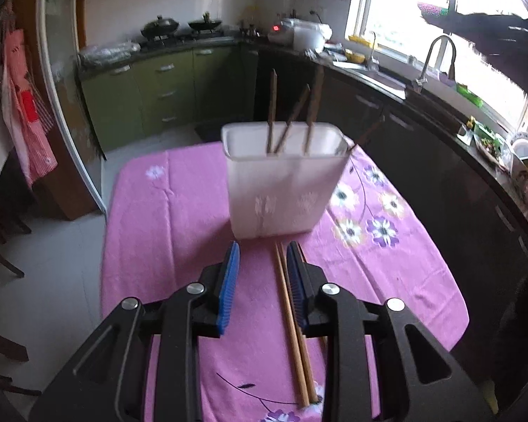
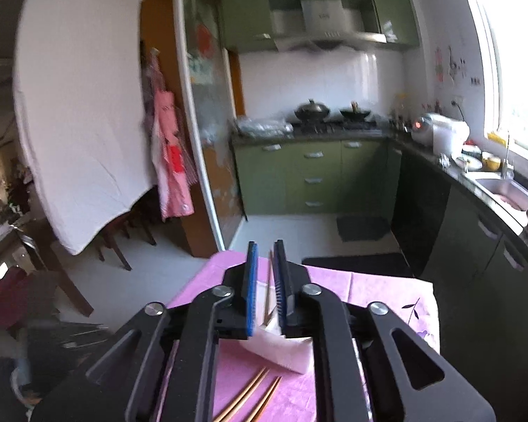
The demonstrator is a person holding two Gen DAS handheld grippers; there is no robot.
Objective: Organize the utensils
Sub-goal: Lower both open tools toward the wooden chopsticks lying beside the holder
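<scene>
My left tool (image 1: 262, 256) hangs low over the near part of the table (image 1: 151, 232), its blue pads spread wide and holding nothing. A pair of loose chopsticks (image 1: 292, 323) lies flat on the pink flowered cloth, and that pair is what my next pick-up turns on: their long axis runs almost straight away from me, in line with the tool's own fingers, one end close to the foot of the white container (image 1: 281, 190) and the other toward the near edge. They sit between the pads but hard against the right-hand one, so I judge I would need to slide the tool a little to the right to centre them before closing. The container stands upright just beyond the fingertips, around the middle of the table, with several dark chopsticks (image 1: 292, 116) already leaning inside it. My right tool (image 2: 265, 249) is raised higher and points off toward the far edge and the stove; its pads are close together with a narrow gap, and I cannot tell whether they pinch the thin pale stick seen between them. The left tool looks the nearer one to the loose pair.
</scene>
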